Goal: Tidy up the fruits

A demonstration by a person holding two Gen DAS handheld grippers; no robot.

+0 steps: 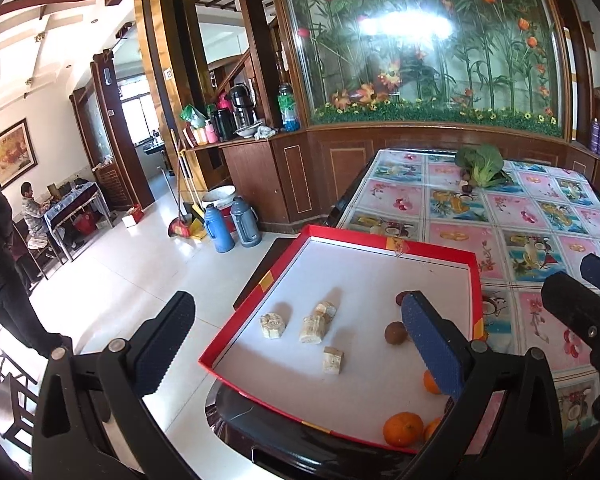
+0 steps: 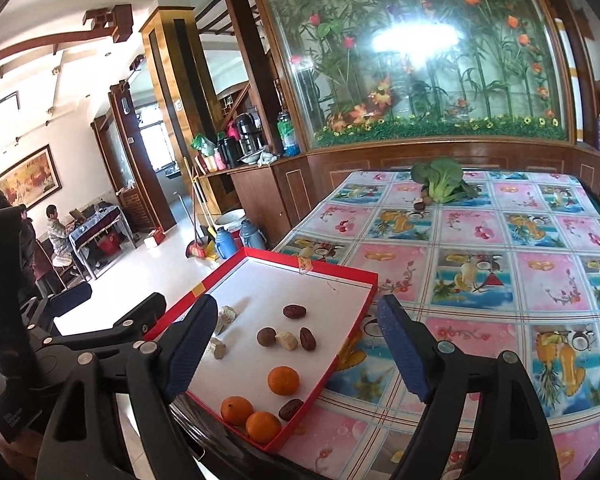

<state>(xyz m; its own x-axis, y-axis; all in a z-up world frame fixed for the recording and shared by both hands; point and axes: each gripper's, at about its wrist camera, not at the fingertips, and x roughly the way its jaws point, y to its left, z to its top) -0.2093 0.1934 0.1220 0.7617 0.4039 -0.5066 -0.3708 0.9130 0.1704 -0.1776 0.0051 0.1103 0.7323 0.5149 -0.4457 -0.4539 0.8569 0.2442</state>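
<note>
A red tray (image 1: 392,240) with a white floor sits on the table's near left corner. In it lie three oranges (image 2: 283,380), dark red dates (image 2: 294,311), a round brown fruit (image 2: 266,337) and pale cut chunks (image 1: 272,325). My left gripper (image 1: 296,308) hovers open above the tray with nothing between its fingers. My right gripper (image 2: 296,308) is open too and holds nothing, over the tray's right edge. Each gripper shows at the side of the other's view. Leafy greens (image 2: 440,180) with small brown fruits (image 2: 422,202) lie at the table's far side.
A flowered tablecloth (image 2: 500,280) covers the table. Two thermos flasks (image 1: 224,228) and a broom stand on the floor to the left. Behind the table runs a wooden cabinet (image 1: 340,160) with a glass plant panel. People stand and sit at far left (image 1: 32,212).
</note>
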